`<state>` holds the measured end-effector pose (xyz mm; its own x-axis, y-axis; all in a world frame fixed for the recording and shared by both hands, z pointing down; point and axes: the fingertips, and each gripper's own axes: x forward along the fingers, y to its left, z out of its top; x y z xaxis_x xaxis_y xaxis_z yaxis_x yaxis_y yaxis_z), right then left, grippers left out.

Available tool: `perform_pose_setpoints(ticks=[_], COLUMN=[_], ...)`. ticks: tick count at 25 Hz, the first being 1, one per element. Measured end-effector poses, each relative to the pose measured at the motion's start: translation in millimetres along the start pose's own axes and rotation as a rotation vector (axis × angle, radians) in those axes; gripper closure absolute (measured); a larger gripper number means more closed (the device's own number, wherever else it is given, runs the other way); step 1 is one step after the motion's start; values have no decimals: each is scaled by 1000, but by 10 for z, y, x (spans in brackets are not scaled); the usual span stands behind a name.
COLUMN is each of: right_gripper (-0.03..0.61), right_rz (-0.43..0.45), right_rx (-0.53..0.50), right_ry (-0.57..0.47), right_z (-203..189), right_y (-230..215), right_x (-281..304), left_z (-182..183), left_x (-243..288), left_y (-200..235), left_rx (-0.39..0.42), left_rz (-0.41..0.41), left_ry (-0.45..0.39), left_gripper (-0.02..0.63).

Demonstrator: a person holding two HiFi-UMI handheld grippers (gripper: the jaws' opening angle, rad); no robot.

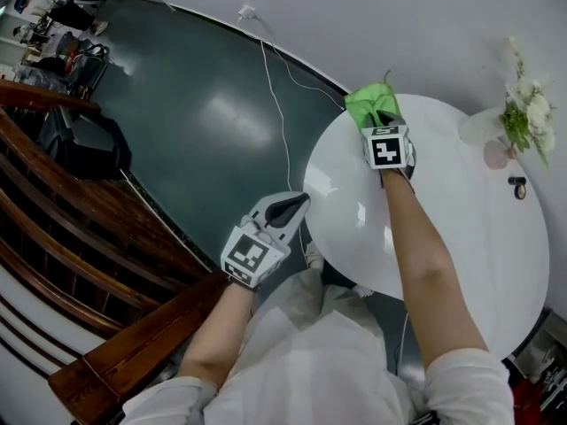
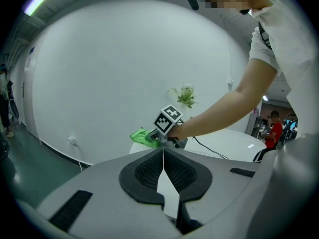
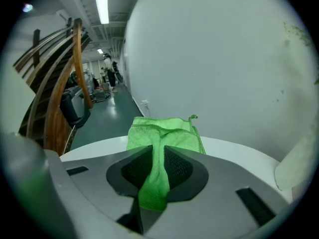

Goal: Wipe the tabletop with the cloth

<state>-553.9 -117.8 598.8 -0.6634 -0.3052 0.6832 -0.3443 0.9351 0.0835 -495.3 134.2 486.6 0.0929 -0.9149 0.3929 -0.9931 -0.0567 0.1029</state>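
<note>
Gripping a bunched fold of the green cloth (image 3: 162,131) between its dark pads, the right gripper (image 3: 158,151) is closed on the fabric. Its own view shows this best. The rest of the cloth lies spread ahead of the jaws on the round white surface (image 3: 87,147), close to the edge that faces the wall. The head view gives only the cloth's far part beyond the marker cube (image 1: 387,149), because the gripper's body covers the pinch.

The left gripper (image 1: 299,202) is off the surface, over the dark green floor (image 1: 204,104) just beside the rim. Its own view shows the jaws brought together with nothing between them — only a pale sliver of gap lower down. That view also looks sideways at the right hand, with the cloth poking out past the cube, white flowers (image 2: 185,96) behind it and a person in red (image 2: 274,128) far off at the right.

Only the head view shows a white cable (image 1: 276,96) crossing the floor, the wooden railing (image 1: 89,264) and a small dark object (image 1: 518,187) on the surface near the flowers, too small to identify. Only the right gripper view shows a corridor with a ceiling light (image 3: 102,6) and distant figures too small to make out. The flowers' container is blurred at the head view's edge.

The only print that can be made out is the black-and-white square pattern on each cube.
</note>
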Motion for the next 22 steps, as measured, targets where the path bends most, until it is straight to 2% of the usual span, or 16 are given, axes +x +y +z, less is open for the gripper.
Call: perform_pose_setpoints(ticks=[5, 12, 18, 20, 22], right_gripper=[511, 511, 511, 511, 511], right_rz=[139, 344, 570, 641, 676], right_rx=[-175, -373, -583, -642, -657], right_ry=[-5, -25, -54, -59, -52], right_z=[-56, -397, -894, -1061, -1165], right_y=[771, 1598, 2008, 2021, 1926], right_x=[-147, -539, -1073, -1232, -1310], left_z=[0, -7, 6, 25, 45], left_x=[-68, -172, -190, -160, -116], left_y=[-94, -198, -303, -369, -452], left_rx=[-2, 4, 13, 18, 22], left_rz=[-4, 3, 5, -3, -13], left_ry=[-9, -14, -15, -15, -15], left_gripper=[595, 595, 595, 595, 595])
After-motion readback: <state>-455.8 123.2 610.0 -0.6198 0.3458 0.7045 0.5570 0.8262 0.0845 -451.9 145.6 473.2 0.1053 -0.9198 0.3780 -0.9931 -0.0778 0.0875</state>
